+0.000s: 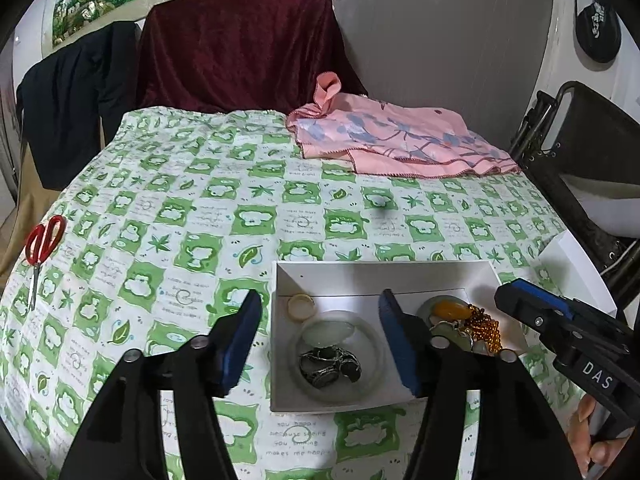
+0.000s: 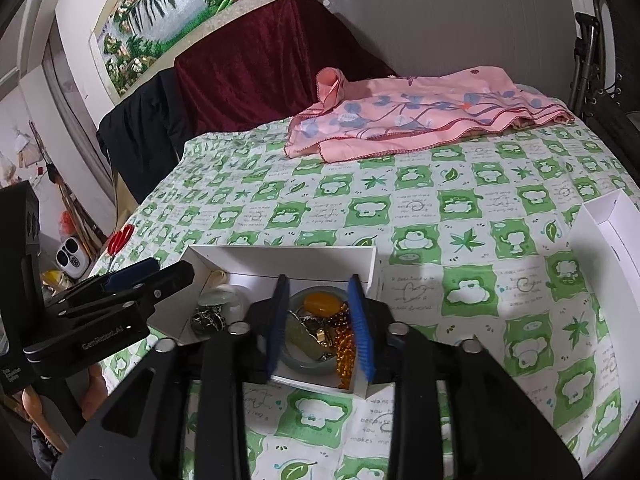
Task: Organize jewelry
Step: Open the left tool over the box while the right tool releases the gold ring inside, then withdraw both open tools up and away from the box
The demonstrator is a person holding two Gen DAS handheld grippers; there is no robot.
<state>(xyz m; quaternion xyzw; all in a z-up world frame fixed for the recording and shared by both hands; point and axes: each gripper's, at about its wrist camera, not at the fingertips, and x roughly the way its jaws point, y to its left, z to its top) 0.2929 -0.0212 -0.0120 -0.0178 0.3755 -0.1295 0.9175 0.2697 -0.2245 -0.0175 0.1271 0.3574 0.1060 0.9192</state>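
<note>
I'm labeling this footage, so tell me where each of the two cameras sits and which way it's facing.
Left wrist view: rides on the left gripper, angled down over the white box of jewelry; shows its own open jaws, plus the right gripper and fingers at the right edge.
Right wrist view: rides on the right gripper, angled down at the same white box; shows its own open jaws, with the left gripper at left.
Shared: the box, the red scissors, the pink cloth, the green-patterned tablecloth.

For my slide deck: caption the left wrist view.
Left gripper, jaws open, over a white box of jewelry on a green-checked cloth.
</note>
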